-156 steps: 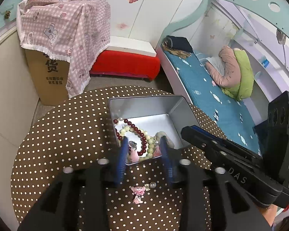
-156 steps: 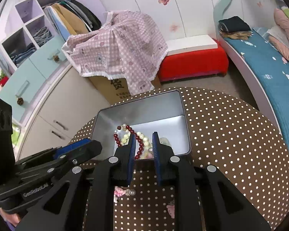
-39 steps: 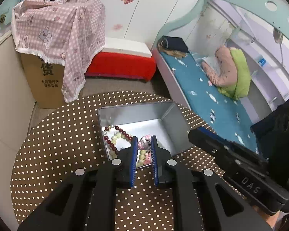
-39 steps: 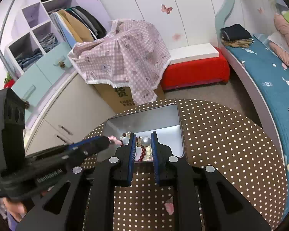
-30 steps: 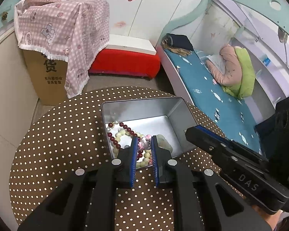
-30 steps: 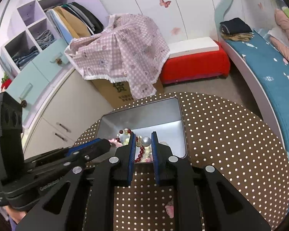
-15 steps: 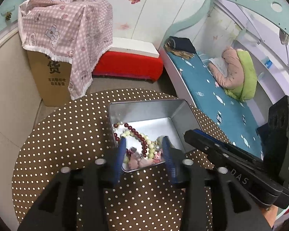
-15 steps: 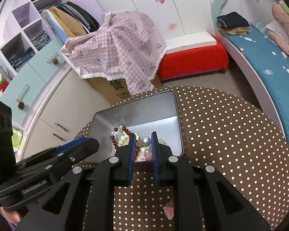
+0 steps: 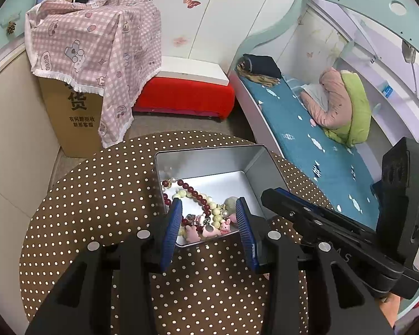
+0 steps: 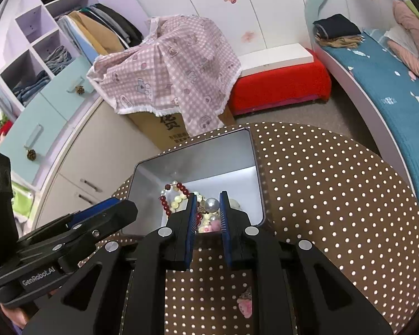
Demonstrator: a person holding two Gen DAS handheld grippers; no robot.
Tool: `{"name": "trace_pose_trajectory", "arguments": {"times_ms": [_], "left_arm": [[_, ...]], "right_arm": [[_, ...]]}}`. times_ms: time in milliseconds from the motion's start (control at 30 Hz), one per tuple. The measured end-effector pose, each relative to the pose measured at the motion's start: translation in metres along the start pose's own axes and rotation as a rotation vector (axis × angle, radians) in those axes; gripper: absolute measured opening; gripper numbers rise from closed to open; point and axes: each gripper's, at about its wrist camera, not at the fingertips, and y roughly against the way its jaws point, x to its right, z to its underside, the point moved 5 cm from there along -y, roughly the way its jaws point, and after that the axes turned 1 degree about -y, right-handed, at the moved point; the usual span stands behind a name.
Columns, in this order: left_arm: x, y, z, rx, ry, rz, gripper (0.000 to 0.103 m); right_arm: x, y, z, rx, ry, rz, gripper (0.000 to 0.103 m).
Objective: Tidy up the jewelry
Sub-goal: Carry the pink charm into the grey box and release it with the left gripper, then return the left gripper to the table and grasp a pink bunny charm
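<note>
An open silver tin point(image 9: 254, 170) sits on a brown polka-dot table point(image 9: 97, 195). It holds a dark red bead bracelet point(image 9: 194, 189), pale beads and pink charms point(image 9: 209, 230). My left gripper point(image 9: 208, 212) is open and empty over the tin's near edge. My right gripper point(image 10: 206, 205) is shut on a pearl earring point(image 10: 211, 203) above the tin point(image 10: 248, 150). A pink charm point(image 10: 244, 304) lies on the table under my right gripper. The right gripper also shows in the left wrist view point(image 9: 271, 195), and the left one in the right wrist view point(image 10: 125, 209).
A cardboard box under a pink checked cloth point(image 9: 97, 47) and a red bench point(image 9: 181, 95) stand on the floor beyond the table. A bed point(image 9: 307, 145) lies to the right. Cabinets point(image 10: 50, 117) stand to the left.
My left gripper carried a pink charm over the tin, opened and dropped it among the beads. My right gripper stays shut on the pearl earring above the tin.
</note>
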Motion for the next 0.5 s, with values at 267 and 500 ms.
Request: {"name": "trace_pose_trajectory", "arguments": {"times_ms": [267,500], "left_arm": [[0.003,0.004,0.002,0.001,0.005,0.007,0.046],[0.01,0.011,0.012,0.024,-0.015,0.008,0.05]], "right_arm": [[0.003,0.009,0.001,0.019,-0.004,-0.003,0.019],[0.007,0.041,0.006,0.065,0.028,0.02,0.019]]}}
